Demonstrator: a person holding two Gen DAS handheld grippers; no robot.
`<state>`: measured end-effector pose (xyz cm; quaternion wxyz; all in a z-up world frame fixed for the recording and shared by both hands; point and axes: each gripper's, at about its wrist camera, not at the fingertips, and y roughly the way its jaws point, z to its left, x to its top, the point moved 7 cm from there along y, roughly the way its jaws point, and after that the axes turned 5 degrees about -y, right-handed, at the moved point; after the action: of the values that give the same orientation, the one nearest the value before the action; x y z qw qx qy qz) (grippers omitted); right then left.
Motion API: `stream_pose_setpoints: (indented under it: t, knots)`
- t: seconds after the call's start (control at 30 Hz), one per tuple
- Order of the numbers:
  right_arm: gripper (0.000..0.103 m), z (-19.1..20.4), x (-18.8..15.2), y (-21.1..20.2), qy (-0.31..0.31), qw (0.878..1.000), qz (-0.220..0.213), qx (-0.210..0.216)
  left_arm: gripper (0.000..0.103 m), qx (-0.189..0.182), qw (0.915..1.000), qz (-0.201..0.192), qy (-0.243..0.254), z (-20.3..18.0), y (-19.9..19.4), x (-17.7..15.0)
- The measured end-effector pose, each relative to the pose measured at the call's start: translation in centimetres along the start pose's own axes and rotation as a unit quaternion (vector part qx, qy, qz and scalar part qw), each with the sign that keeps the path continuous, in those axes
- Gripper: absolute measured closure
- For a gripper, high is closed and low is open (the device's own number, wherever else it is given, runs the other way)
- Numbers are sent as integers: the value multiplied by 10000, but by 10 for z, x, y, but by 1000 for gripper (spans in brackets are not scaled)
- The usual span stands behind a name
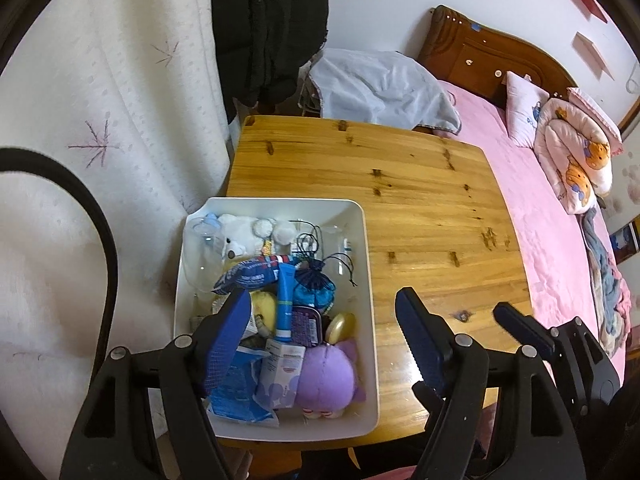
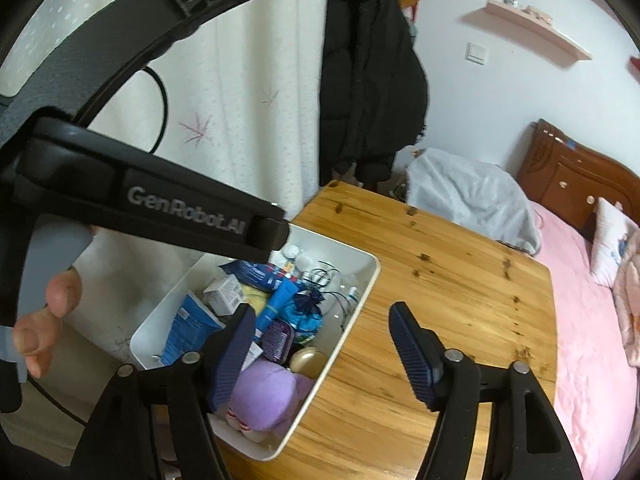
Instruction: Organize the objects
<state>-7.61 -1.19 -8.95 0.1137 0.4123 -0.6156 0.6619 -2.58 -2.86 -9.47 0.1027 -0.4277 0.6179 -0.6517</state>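
White rectangular plastic bin [image 1: 370,280], crammed with toys and toiletries, sits on the wooden table's [image 1: 440,208] near-left corner. Your left hand-held gripper [image 1: 320,332], jaws apart and empty, hovers directly over it; your right hand-held gripper [image 2: 320,344], equally open, waits just right.

Left wrist view: looks forward and steeply down from just above the near end of the bin [image 1: 370,280], between its own fingers [image 1: 226,336]; table [image 1: 432,208] and bed [image 1: 560,240] lie beyond and to the right. Right wrist view: set right of the bin [image 2: 356,316], facing forward and slightly left, equally near. Both views share the bin, table, coat [image 2: 368,80] and bed.
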Motion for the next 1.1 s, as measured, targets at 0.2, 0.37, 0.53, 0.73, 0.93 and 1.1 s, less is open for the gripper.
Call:
stream_pose_setpoints:
  t: [0.2,0.37,0.53,0.73,0.93,1.1]
  knots:
    - [31,-19,-17,-17,232,9989,85,-387,25,55,9998,-155,104,-17,-9,-9]
    - [30,-39,-30,-31,449,9961,178,-736,25,73,9993,-239,278,-34,-14,-16]
    - [23,-65,-43,-50,812,9903,246,-1102,25,100,9982,-390,455,-56,-19,-22]
    - [23,-89,-53,-68,1199,9840,340,-1275,25,92,9970,-430,634,-81,-22,-28]
    - [23,-115,-58,-76,1523,9787,428,-1311,25,54,9966,-456,685,-105,-23,-36]
    - [23,-135,-61,-77,1774,9742,494,-1308,25,50,9966,-473,671,-119,-23,-40]
